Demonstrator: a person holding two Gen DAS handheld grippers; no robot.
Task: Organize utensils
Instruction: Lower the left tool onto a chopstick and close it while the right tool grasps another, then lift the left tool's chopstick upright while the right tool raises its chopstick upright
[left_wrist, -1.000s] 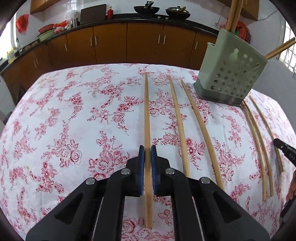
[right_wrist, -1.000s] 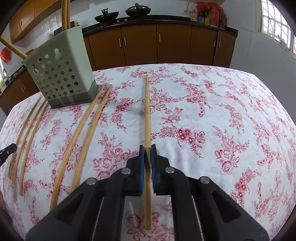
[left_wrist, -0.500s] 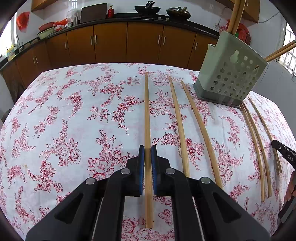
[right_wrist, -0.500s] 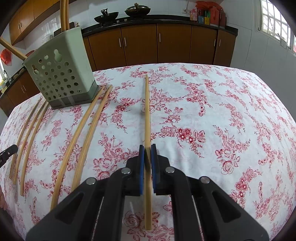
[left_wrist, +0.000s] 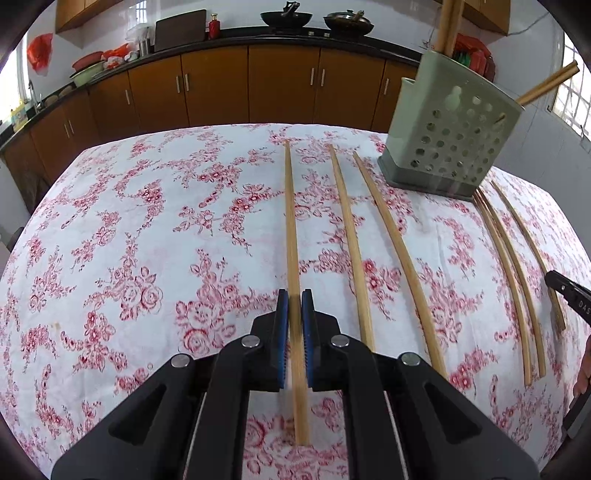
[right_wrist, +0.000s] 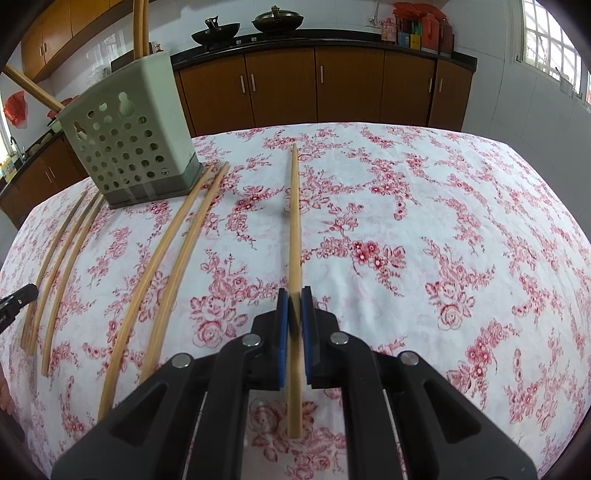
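My left gripper is shut on a long wooden chopstick that points away over the floral tablecloth. My right gripper is shut on another wooden chopstick. A pale green perforated utensil holder stands at the far right in the left wrist view and at the far left in the right wrist view, with several chopsticks standing in it. Two loose chopsticks lie beside the held one. Three more lie past the holder.
The table is covered with a white cloth with red flowers. Brown kitchen cabinets with pans on the counter run behind it. The other gripper's tip shows at the right edge.
Both grippers have lifted slightly with their chopsticks; the view has shifted a little. The grips stay the same.
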